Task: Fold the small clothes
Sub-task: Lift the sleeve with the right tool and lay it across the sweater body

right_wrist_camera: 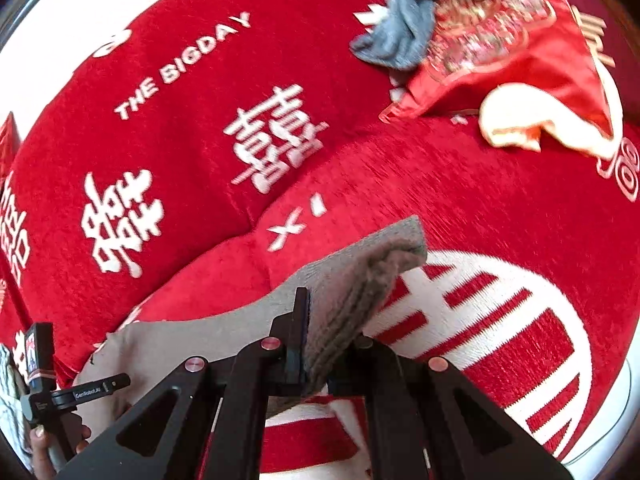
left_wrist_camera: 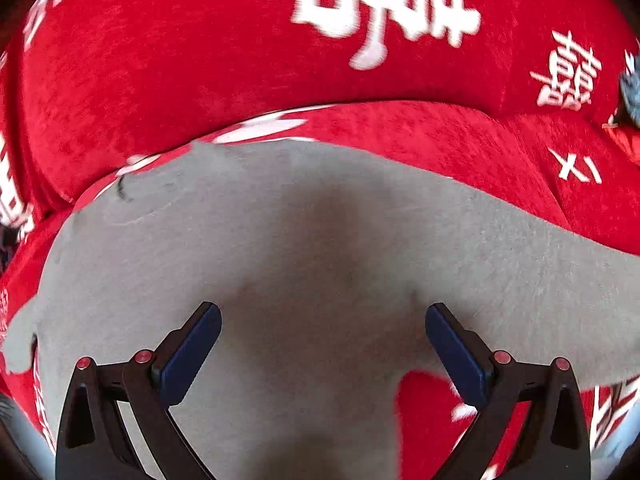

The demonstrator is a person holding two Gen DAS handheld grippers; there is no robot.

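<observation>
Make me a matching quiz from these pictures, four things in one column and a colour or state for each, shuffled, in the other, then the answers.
Things:
1. left gripper
2. right gripper
3. bedspread
4. crumpled cloth at the back

States:
A. blue-grey, lying loose
B. red with white lettering
C. shut on the grey garment's bunched edge
D. open above flat grey fabric

Pairs: 1-D, 2-C, 3-B, 4-A
</observation>
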